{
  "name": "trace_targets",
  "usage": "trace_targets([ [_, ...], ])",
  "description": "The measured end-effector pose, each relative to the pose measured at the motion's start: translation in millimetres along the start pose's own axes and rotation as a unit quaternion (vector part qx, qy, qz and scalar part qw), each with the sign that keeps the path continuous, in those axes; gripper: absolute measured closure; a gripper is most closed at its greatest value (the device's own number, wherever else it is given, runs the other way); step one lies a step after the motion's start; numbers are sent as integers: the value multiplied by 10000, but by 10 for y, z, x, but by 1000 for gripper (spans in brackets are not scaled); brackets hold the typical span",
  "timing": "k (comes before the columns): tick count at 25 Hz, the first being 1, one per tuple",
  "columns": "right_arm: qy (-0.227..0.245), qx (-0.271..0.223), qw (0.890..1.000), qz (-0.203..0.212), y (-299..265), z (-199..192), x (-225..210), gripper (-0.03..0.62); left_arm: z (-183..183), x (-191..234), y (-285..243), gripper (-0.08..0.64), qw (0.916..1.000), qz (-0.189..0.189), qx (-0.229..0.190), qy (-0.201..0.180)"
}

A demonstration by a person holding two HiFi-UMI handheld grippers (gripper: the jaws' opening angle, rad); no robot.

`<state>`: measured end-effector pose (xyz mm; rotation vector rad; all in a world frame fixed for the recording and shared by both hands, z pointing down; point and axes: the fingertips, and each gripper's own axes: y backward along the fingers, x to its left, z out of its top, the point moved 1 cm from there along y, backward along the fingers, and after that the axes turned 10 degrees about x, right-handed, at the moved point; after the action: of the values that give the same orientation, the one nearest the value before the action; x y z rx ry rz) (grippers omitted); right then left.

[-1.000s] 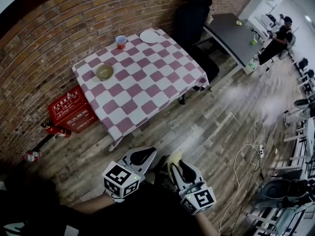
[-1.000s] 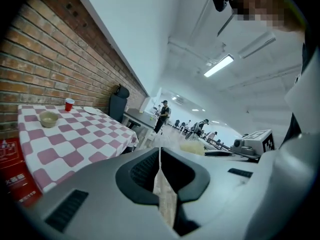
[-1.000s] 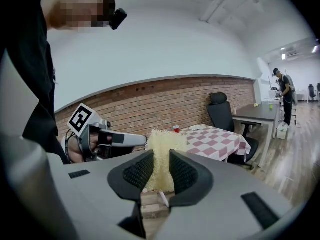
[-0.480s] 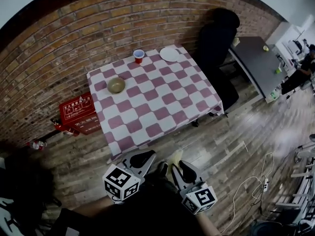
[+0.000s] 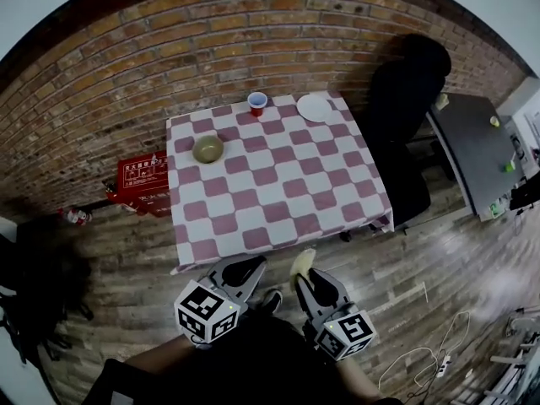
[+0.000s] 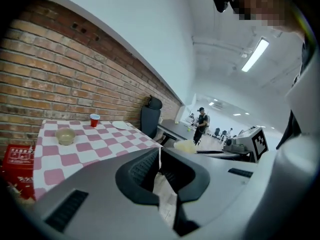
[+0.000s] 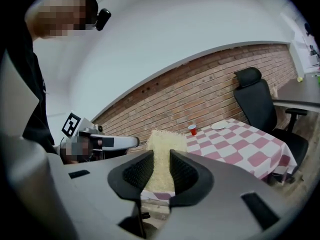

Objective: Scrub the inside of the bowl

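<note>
Over wooden floor [image 5: 405, 260] the right gripper [image 7: 159, 165] has its jaws clamped on a yellow sponge [image 7: 162, 146], the left gripper [image 6: 159, 156] has its jaws closed together on nothing, and the bowl [image 5: 207, 148] sits well ahead on the checked table [image 5: 278, 201], near the brick wall [image 5: 169, 66].

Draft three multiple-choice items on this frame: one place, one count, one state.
1. Where is the bowl?
A. on the checked table
B. in a sink
C. on a shelf

2. How many things stand on the table?
A. one
B. three
C. six

3. The right gripper is:
A. open and empty
B. shut on the yellow sponge
C. shut on the bowl

Answers:
1 A: it sits on the cloth, on the side near the brick wall.
2 B: bowl, red cup, white plate.
3 B: its jaws press the sponge from both sides.
</note>
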<state>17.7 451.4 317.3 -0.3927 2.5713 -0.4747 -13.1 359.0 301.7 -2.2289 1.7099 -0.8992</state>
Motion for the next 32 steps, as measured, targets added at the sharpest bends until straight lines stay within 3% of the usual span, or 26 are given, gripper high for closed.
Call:
trace_targets([
  [6,173,141,9975,669,-300,191,-72,482,139,215,59,535,9972,685,-188,243],
  [13,392,600,9924,1000,-830,310,-111,482,134,738,217,535,9878,1312,-368,756],
  [19,542,865,9890,1070,-1402,563,-67,482,359,1195,294,535,9851,1382,-552,860],
  [25,787,1306,9813,1178,-2052,648,94,482,335,1830,415,535,9781,1407,-641,1392],
  [32,1229,1683,9736,933,-2750,865,201,482,279,2510,580,535,9708,1570,-815,1618],
])
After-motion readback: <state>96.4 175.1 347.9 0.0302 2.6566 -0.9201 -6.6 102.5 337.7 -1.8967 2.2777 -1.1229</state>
